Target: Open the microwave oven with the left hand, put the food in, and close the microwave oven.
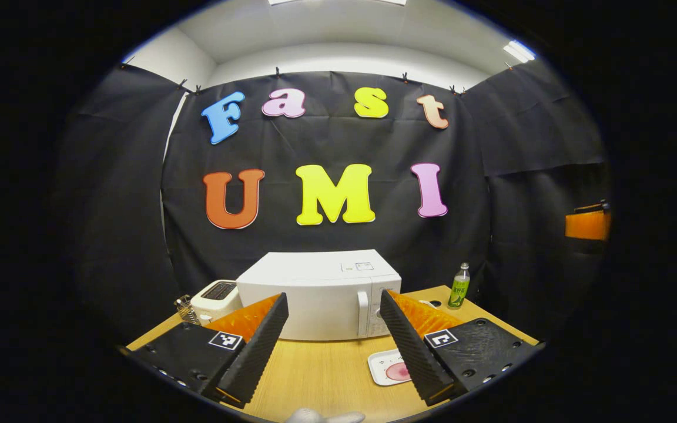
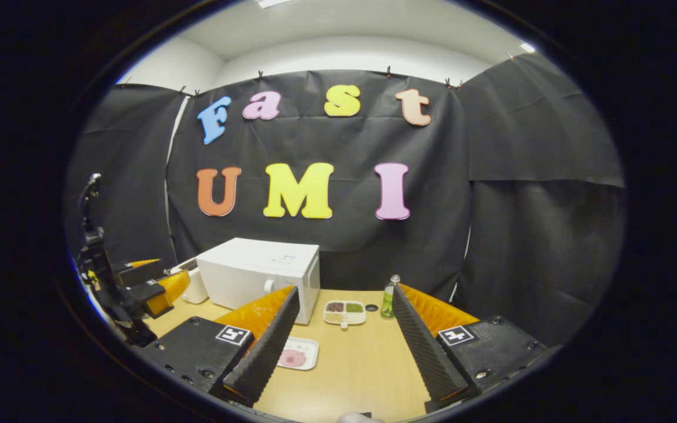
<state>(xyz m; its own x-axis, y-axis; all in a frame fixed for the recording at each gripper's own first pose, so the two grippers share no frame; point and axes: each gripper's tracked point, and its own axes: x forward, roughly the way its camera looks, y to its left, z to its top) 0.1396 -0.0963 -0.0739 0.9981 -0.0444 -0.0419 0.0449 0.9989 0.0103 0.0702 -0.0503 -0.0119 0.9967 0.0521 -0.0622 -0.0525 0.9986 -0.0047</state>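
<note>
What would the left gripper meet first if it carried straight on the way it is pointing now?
Most likely the closed door of the microwave oven, which sits squarely between the open fingers of the left gripper. Bare table lies before it, though depth is hard to judge.

Bare table [image 2: 362,358] lies before the shut microwave oven [image 1: 321,294]. A plate [image 2: 298,353] sits near its front; a bottle [image 2: 388,298] stands by the table's back edge

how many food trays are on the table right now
2. A small tray with pink food lies near the table's front, and a divided tray sits beside the microwave, near the green bottle. More may be hidden behind the microwave.
</note>
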